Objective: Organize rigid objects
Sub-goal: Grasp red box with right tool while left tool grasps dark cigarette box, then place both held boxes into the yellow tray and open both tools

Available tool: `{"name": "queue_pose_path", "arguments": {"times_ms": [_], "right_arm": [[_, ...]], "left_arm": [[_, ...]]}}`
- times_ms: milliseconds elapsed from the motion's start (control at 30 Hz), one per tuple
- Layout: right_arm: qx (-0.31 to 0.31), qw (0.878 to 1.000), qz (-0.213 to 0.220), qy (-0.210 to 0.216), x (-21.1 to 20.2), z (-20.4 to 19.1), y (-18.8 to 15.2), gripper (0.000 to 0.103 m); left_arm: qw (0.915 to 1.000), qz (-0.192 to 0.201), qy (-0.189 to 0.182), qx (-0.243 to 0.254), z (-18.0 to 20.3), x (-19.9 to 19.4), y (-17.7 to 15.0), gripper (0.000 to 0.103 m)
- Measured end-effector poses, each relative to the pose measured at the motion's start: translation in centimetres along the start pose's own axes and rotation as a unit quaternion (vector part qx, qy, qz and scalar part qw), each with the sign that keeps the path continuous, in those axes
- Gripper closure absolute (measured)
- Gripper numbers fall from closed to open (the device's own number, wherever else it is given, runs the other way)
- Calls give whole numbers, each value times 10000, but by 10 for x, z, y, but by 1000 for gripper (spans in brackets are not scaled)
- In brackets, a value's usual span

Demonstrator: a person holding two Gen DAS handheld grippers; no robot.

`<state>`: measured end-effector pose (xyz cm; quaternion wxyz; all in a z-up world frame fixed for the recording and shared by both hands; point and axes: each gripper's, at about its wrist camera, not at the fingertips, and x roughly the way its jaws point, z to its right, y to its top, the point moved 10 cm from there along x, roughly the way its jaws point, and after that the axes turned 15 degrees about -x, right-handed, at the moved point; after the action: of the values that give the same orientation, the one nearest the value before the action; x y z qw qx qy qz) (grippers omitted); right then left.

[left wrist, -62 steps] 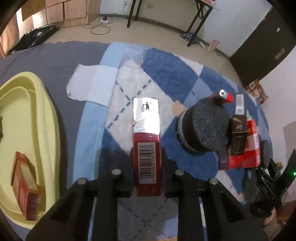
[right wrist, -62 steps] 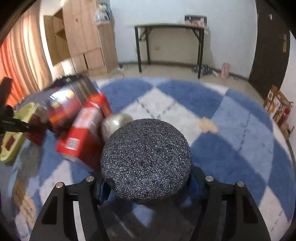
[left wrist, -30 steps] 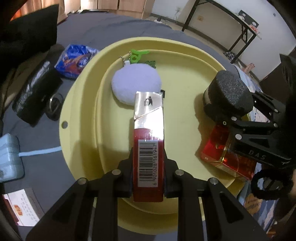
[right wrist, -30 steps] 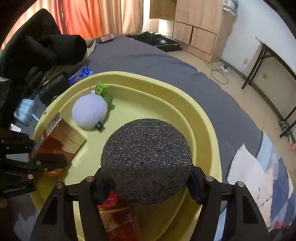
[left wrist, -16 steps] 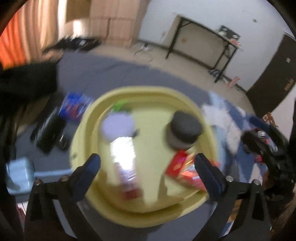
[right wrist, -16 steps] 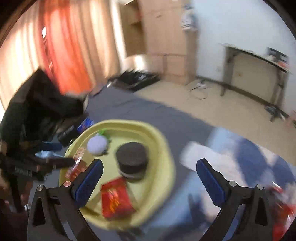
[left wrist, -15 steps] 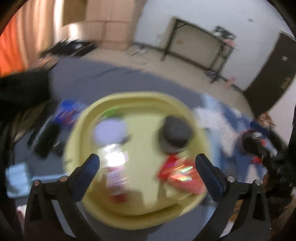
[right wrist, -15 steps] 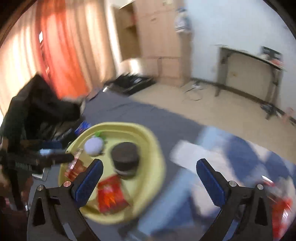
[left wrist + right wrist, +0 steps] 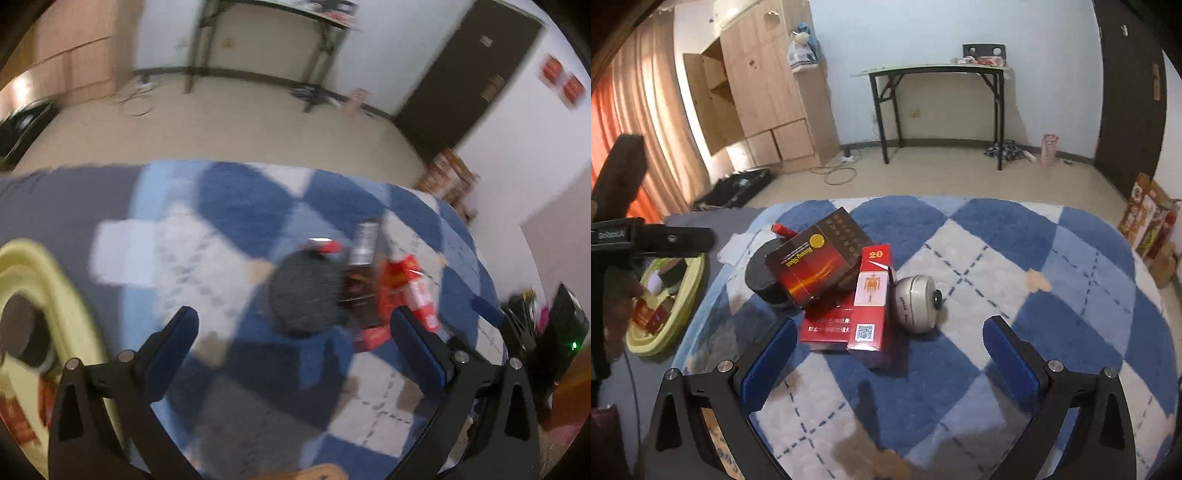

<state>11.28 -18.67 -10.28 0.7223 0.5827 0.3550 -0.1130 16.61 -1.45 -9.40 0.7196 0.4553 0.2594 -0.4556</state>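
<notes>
Reading "Huang Shan", a brown box leans beside carton "28"; both tools released, empty.

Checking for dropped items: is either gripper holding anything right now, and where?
Nothing is held. The left gripper and right gripper both stand wide open with only the rug between their fingers.

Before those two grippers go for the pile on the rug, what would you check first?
1. Right gripper open and empty: ok.
2. Left gripper open and empty: ok.
3. Pile in clear view: ok on the right view, blurred on the left.
4. Dark box lying flat: not ok, it leans on the black puck and the red cartons.
5. Round grey gadget free to grab: ok.
6. Yellow tray has room: cannot tell.
</notes>
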Motion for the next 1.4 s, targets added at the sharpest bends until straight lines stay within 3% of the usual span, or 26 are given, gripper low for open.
{"name": "queue_pose_path", "arguments": {"times_ms": [67,133,233,333,433,500,533,567,733,767,800,833,933,967,1033,1133,1233,1300,1333,1400], "right_arm": [[29,9999,26,138,1,7,-3,2],[111,9997,-53,220,8,15,-6,5],[129,9993,-90,352,19,22,0,13],[37,9997,-207,111,36,17,3,24],[54,9995,-321,-15,47,15,0,40],[88,9995,-289,-101,50,18,-1,50],[135,9995,-252,-94,49,19,-1,51],[235,9995,-197,-82,47,23,0,55],[357,9993,-104,-4,43,31,-6,61],[326,9994,-56,36,41,31,-6,76],[256,9996,-29,68,38,28,-7,80],[187,9998,-42,28,36,27,-8,80],[175,9998,-24,19,31,26,-14,81],[209,9998,-38,36,30,27,-17,81],[312,9995,-11,61,25,29,-23,82],[272,9996,40,-2,12,29,-34,82],[115,9999,-29,-107,3,25,-46,82],[9,9999,-45,-147,2,21,-49,82],[-81,9998,-35,-173,1,20,-47,82],[-184,9997,-24,-156,-2,18,-45,82]], "left_arm": [[9977,53,-90,665,28,5,-7,0],[9932,31,91,1162,44,18,-10,0],[9913,-80,-14,1317,60,28,-7,0],[9917,-302,-78,1246,67,45,-5,4],[9920,-723,-160,1018,65,68,-13,38],[9920,-640,-156,1079,67,68,-14,43],[9915,-647,-182,1113,70,69,-16,57],[9913,-695,-172,1101,71,71,-18,60],[9896,-817,-156,1176,77,80,-28,62],[9903,-833,-114,1109,76,84,-28,61],[9914,-845,-99,996,75,86,-27,60],[9921,-847,-96,924,75,88,-27,55],[9957,-563,-132,725,81,82,-19,15],[9965,-462,-145,686,83,80,-16,8],[9976,-337,-96,590,88,77,-10,5],[9976,-386,141,552,94,83,-3,4],[9942,-484,678,673,91,101,4,4],[9923,-585,871,652,88,115,6,10],[9924,-626,880,593,86,119,7,32],[9928,-637,893,482,83,123,9,36]]}}
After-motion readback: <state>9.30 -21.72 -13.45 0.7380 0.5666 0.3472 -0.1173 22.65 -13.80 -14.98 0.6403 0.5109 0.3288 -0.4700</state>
